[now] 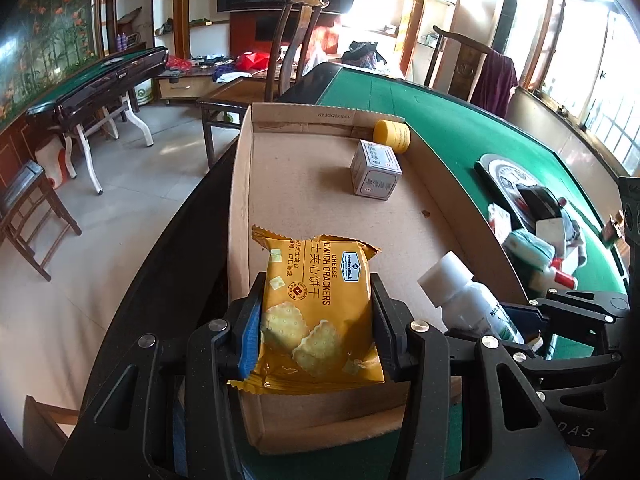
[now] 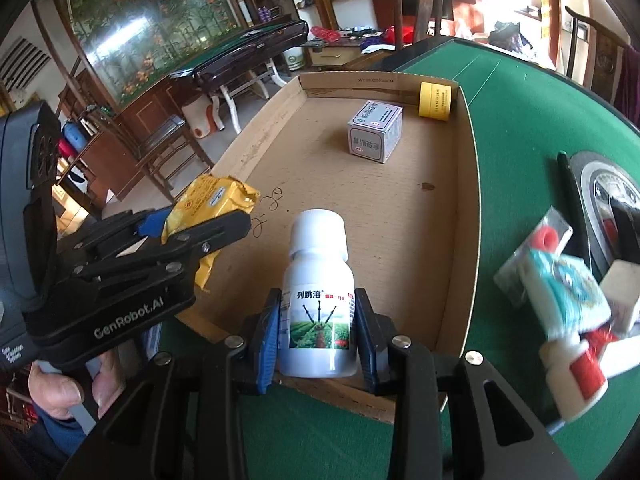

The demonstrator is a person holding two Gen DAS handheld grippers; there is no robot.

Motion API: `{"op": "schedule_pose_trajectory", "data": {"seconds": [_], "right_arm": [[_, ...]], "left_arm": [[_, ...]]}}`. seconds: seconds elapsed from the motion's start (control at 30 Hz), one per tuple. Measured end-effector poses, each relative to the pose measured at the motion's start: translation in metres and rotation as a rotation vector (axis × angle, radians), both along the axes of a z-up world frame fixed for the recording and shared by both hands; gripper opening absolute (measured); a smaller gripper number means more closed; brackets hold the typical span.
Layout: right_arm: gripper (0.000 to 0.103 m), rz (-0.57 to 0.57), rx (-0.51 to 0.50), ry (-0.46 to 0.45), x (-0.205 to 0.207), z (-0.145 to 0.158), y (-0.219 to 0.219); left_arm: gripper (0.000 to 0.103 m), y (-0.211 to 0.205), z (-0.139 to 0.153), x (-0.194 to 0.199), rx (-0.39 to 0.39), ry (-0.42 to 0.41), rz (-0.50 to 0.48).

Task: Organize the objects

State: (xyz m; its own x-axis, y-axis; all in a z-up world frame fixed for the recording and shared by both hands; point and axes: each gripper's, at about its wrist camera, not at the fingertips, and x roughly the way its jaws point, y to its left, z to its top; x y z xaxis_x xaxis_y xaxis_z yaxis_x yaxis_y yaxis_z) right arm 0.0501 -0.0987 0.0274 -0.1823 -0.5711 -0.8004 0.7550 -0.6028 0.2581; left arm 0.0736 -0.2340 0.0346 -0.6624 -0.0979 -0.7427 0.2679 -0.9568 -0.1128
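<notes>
My left gripper [image 1: 316, 320] is shut on a yellow cheese cracker packet [image 1: 316, 304] and holds it over the near left part of the shallow cardboard box [image 1: 320, 200]. It also shows at the left of the right wrist view [image 2: 200, 232], with the packet [image 2: 212, 200] in its jaws. My right gripper [image 2: 316, 332] is shut on a white bottle [image 2: 318, 304] with a green label, over the near edge of the box [image 2: 360, 220]. The bottle also shows in the left wrist view [image 1: 464, 300].
A grey cube-shaped carton [image 2: 374, 132] and a yellow jar [image 2: 436, 102] on its side lie at the far end of the box. A heap of small items [image 2: 580, 312] lies on the green table [image 2: 520, 120] at the right, by a round dial [image 2: 612, 192].
</notes>
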Motion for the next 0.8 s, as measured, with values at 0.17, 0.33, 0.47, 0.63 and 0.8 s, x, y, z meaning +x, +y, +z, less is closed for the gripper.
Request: {"op": "schedule_pose_trajectory", "data": {"seconds": [0.17, 0.33, 0.47, 0.63, 0.8], "right_arm": [[0.034, -0.056, -0.059, 0.029, -0.014, 0.024, 0.011], [0.034, -0.134, -0.095, 0.028, -0.053, 0.050, 0.001], [0.034, -0.188, -0.090, 0.017, -0.085, 0.054, -0.012], [0.034, -0.215, -0.044, 0.021, -0.112, 0.054, -0.040], [0.034, -0.227, 0.014, 0.002, -0.145, 0.044, -0.073]], "left_arm": [[0.046, 0.003, 0.021, -0.007, 0.012, 0.028, -0.013], [0.046, -0.010, 0.048, -0.047, 0.047, 0.041, 0.014], [0.046, -0.026, 0.055, -0.090, 0.092, 0.021, 0.049], [0.047, -0.048, 0.054, -0.135, 0.134, -0.027, 0.105], [0.047, -0.072, 0.028, -0.173, 0.202, -0.099, 0.152]]}}
